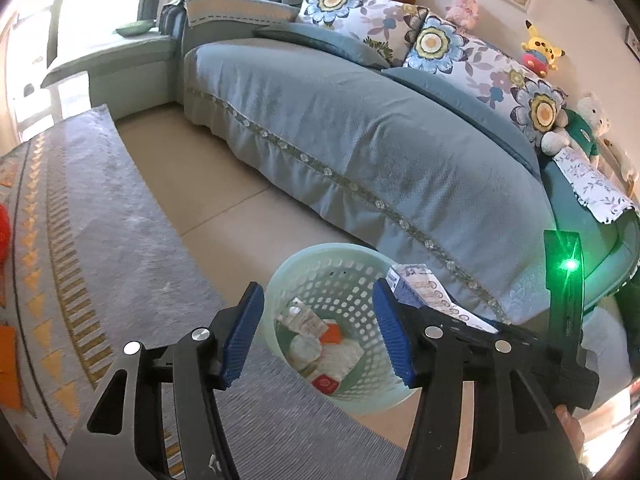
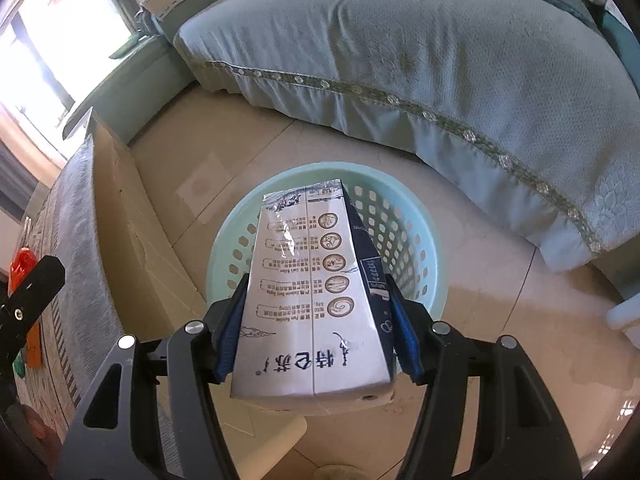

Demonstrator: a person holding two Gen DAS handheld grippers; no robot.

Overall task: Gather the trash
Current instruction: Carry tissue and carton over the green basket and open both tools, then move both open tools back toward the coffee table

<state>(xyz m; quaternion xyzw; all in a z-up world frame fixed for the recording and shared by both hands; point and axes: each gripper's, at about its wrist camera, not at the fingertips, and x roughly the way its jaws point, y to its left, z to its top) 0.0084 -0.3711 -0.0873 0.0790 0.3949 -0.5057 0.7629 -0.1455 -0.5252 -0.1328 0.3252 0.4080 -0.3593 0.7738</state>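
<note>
A pale green perforated waste basket (image 1: 320, 260) stands on the tiled floor in front of the sofa, with several wrappers and small packages (image 1: 320, 344) at its bottom. My left gripper (image 1: 318, 316) is open and empty above the basket. My right gripper (image 2: 318, 300) is shut on a white and dark blue milk carton (image 2: 316, 292) and holds it over the basket (image 2: 404, 188). In the left wrist view the carton (image 1: 416, 284) shows just behind the right finger of the left gripper.
A blue-covered sofa (image 1: 340, 120) with floral cushions and plush toys runs along the back. A grey patterned cloth covers a table (image 1: 80, 240) at the left. A cardboard box (image 2: 128, 216) stands left of the basket.
</note>
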